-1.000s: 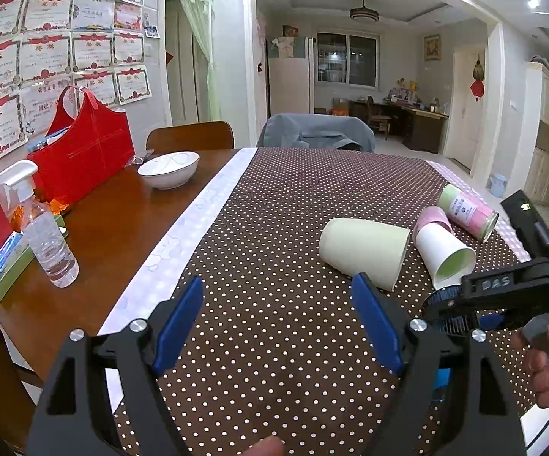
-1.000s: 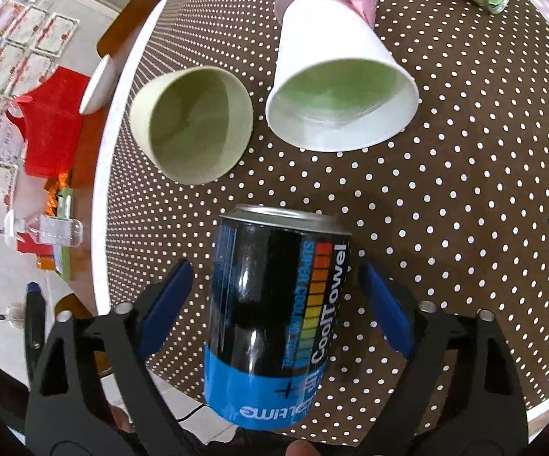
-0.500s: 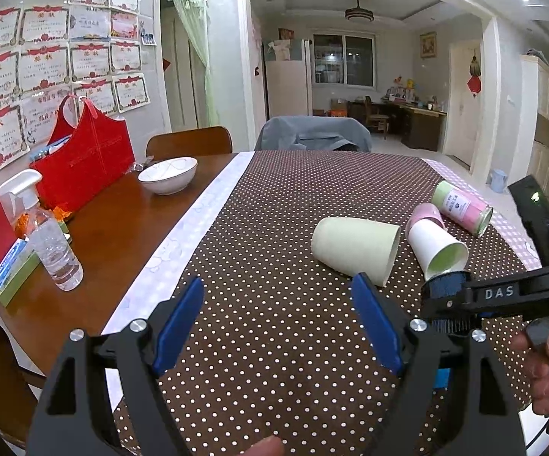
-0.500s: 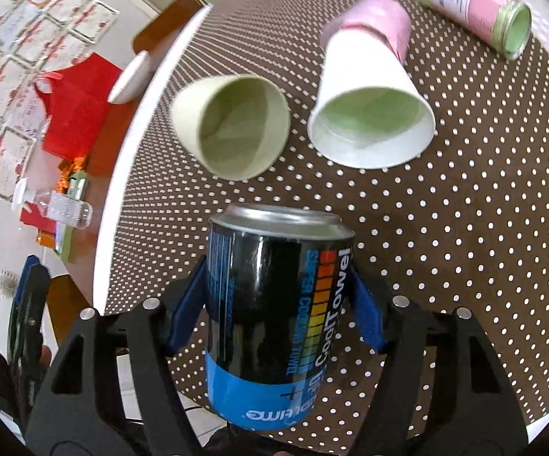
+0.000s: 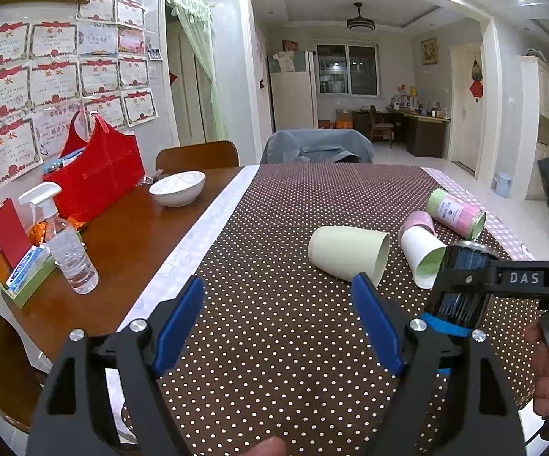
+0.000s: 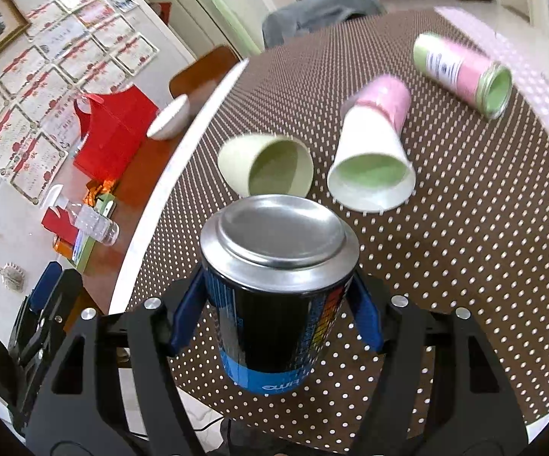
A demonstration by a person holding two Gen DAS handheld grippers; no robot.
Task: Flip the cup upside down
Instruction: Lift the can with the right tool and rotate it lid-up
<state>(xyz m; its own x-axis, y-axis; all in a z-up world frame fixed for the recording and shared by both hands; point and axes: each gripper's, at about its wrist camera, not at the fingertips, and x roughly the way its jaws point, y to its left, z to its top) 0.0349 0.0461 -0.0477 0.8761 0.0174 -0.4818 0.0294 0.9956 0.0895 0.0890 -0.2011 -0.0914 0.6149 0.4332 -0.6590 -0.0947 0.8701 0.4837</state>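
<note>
My right gripper (image 6: 276, 311) is shut on a black and blue can-shaped cup (image 6: 274, 288), its silver closed end up and tilted toward the camera. The same cup (image 5: 460, 285) shows at the right of the left wrist view, held above the dotted tablecloth (image 5: 293, 266). My left gripper (image 5: 278, 323) is open and empty over the cloth near the front edge. A pale green cup (image 5: 348, 256) (image 6: 267, 165), a white and pink paper cup (image 5: 422, 250) (image 6: 373, 155) and a pink and green tube (image 5: 456, 212) (image 6: 464, 72) lie on their sides.
On the bare wood at the left stand a white bowl (image 5: 177, 188), a red bag (image 5: 96, 174), a spray bottle (image 5: 69, 250) and a small box of items (image 5: 24, 277). Chairs (image 5: 198, 155) stand behind the table.
My right gripper closed on the black and blue cup, lifted it and tipped it, so its silver end now faces the camera. The left gripper stayed open, nearly still.
</note>
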